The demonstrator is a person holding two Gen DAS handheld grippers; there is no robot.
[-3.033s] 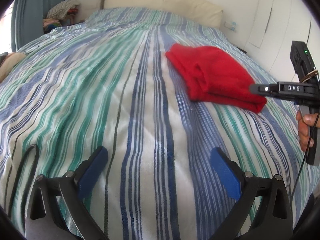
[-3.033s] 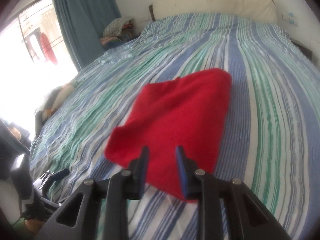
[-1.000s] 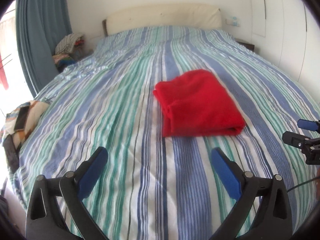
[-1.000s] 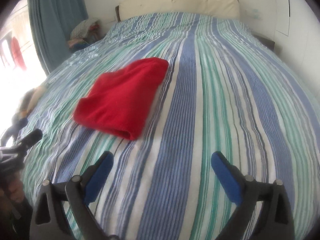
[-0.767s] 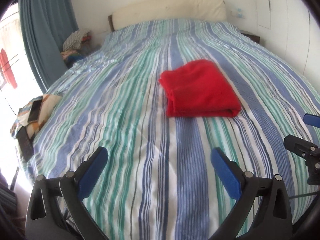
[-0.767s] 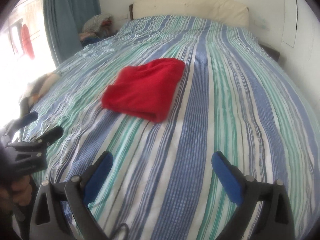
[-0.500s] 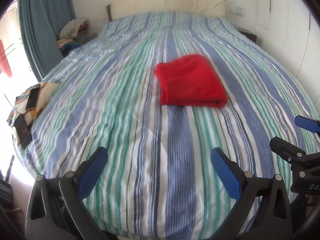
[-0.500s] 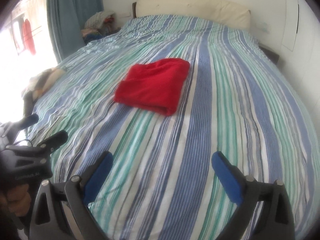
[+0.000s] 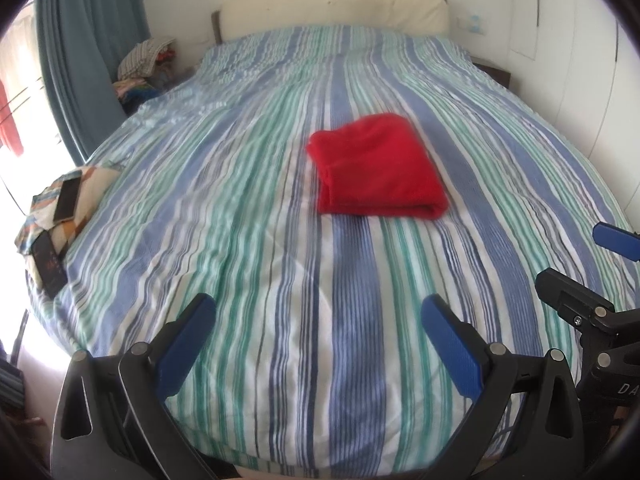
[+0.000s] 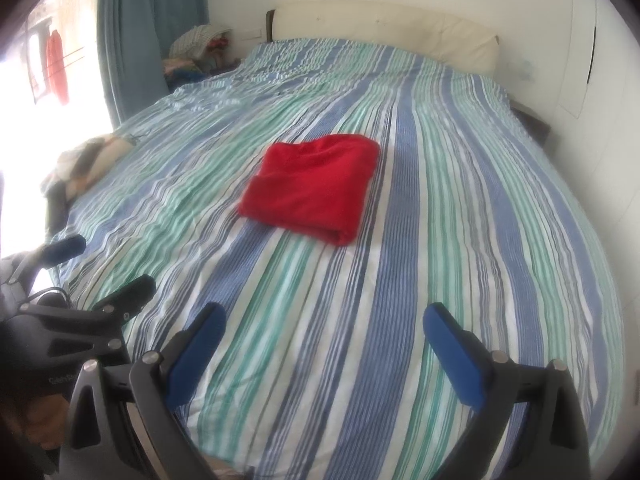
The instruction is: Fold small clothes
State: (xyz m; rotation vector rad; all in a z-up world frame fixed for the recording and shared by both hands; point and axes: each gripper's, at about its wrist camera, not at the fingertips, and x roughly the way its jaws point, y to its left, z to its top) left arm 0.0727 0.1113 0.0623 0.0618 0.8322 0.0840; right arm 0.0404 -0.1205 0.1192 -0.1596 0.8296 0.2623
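A red garment (image 9: 376, 168) lies folded into a neat rectangle on the striped bed (image 9: 248, 208); it also shows in the right wrist view (image 10: 314, 186). My left gripper (image 9: 318, 338) is open and empty, held back near the foot of the bed, well short of the garment. My right gripper (image 10: 320, 340) is open and empty too, also back at the foot of the bed. Each gripper shows at the edge of the other's view, the right one (image 9: 592, 280) and the left one (image 10: 96, 276).
A patterned cloth with a phone on it (image 9: 66, 204) lies at the bed's left edge. A pile of clothes (image 9: 142, 64) sits by the blue curtain (image 9: 88, 52). The cream headboard (image 9: 332, 4) and white wall cupboards (image 9: 580, 40) bound the far and right sides.
Three seconds ago my right gripper was nearly shut at the garment's edge; it has since opened. Both grippers have drawn back from the folded garment toward the foot of the bed.
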